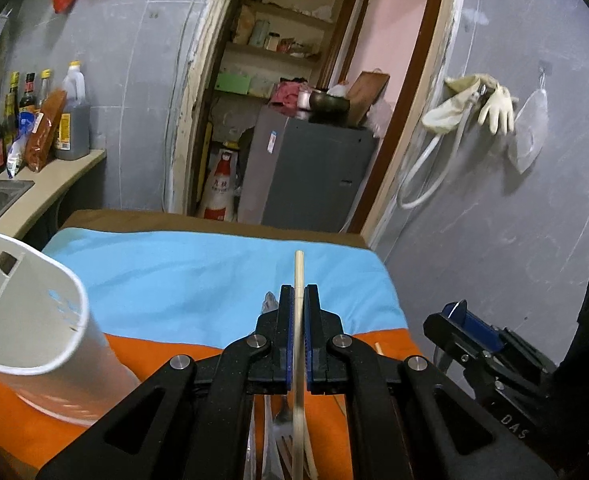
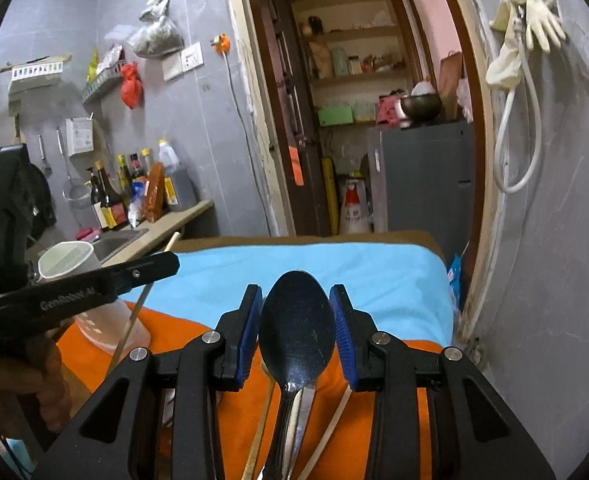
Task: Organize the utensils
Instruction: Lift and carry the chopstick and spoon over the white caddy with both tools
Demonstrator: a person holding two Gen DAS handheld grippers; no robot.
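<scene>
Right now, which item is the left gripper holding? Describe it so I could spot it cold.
Start at the table's blue and orange cloth, right of the white utensil cup. The left gripper is shut on a pale wooden chopstick. Unlike the dark spoon in the right gripper, it is thin, straight and light-coloured.

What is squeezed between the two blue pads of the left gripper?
A pale wooden chopstick. The left gripper is shut on it, and the stick pokes out past the pads. The left wrist view shows it best.

Spoon (image 2: 297, 322) between blue fingers (image 2: 251, 330)
</scene>
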